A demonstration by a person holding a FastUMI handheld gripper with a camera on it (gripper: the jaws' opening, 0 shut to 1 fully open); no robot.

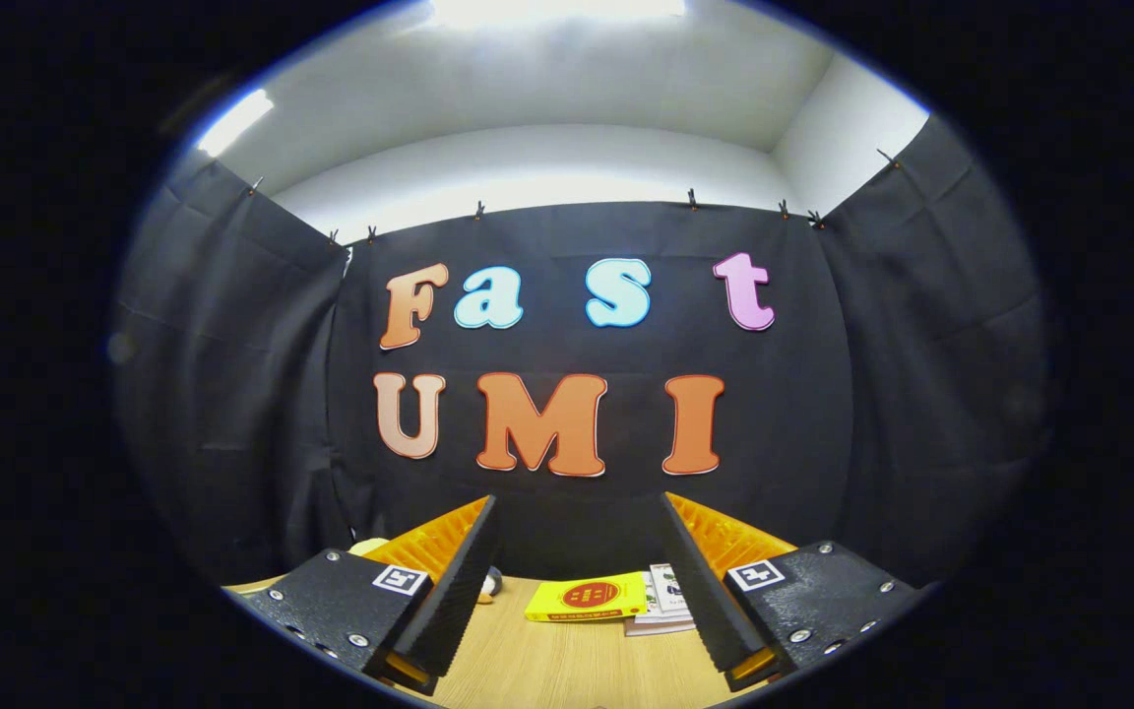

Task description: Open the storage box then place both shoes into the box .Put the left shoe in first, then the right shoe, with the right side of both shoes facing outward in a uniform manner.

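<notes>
While the gripper [577,576] is held wide open on nothing, a flat yellow book [587,598] is seen between its fingers, atop the light wooden table [537,660], lower centre.

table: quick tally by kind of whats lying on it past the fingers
Yellow book: 1
White booklets stacked partly under and beside it: at least 2, exact number unclear
Small pale thing by one finger, too hidden to name: 1
Total: at least 4, on the wooden table, beyond the open gripper, which holds nothing.
</notes>
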